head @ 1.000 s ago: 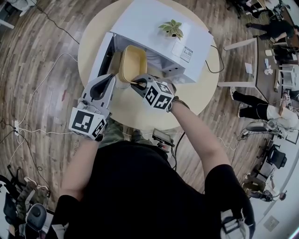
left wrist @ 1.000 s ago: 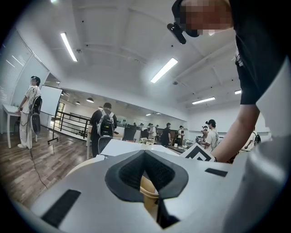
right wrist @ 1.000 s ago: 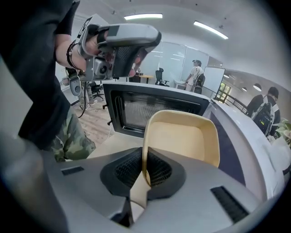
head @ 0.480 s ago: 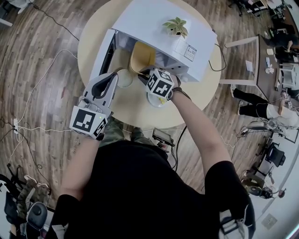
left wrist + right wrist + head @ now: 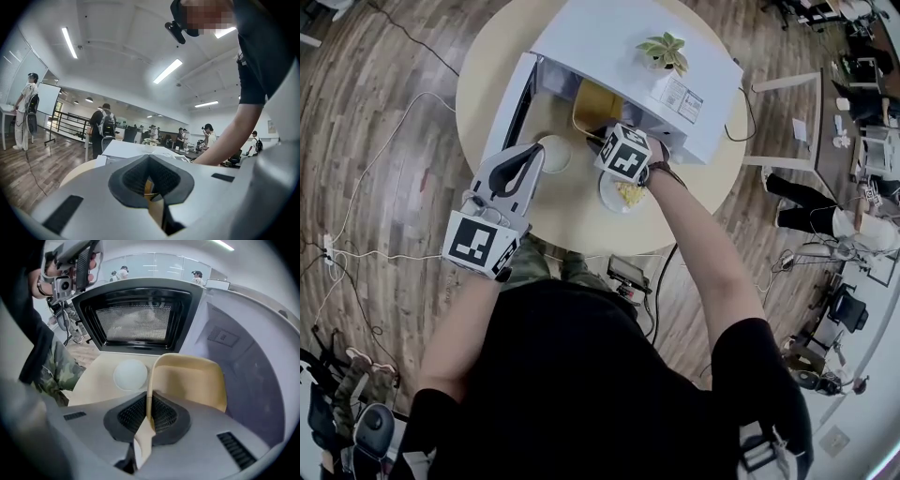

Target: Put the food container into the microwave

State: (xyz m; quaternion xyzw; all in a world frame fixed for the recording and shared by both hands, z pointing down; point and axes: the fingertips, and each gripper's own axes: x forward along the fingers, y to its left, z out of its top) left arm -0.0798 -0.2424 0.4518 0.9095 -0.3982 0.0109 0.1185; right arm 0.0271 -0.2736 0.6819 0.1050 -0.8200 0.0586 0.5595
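now, bench (image 5: 487, 84): round, pale wood, it carries everything.
microwave (image 5: 609, 37): white, on the bench, its door (image 5: 136, 315) swung fully open to the left.
left gripper (image 5: 149, 155): held above the bench in front of the open door, jaws closed together with nothing between them.
right gripper (image 5: 150, 404): at the mouth of the microwave, jaws closed tight on the rim of the food container.
food container (image 5: 187, 378): yellow, empty, tilted up on its edge, partly inside the microwave cavity.
plate (image 5: 623, 195): on the bench under the right wrist, with yellow food.
small white dish (image 5: 130, 374): on the bench, near the door.
plant (image 5: 666, 49): on top of the microwave.
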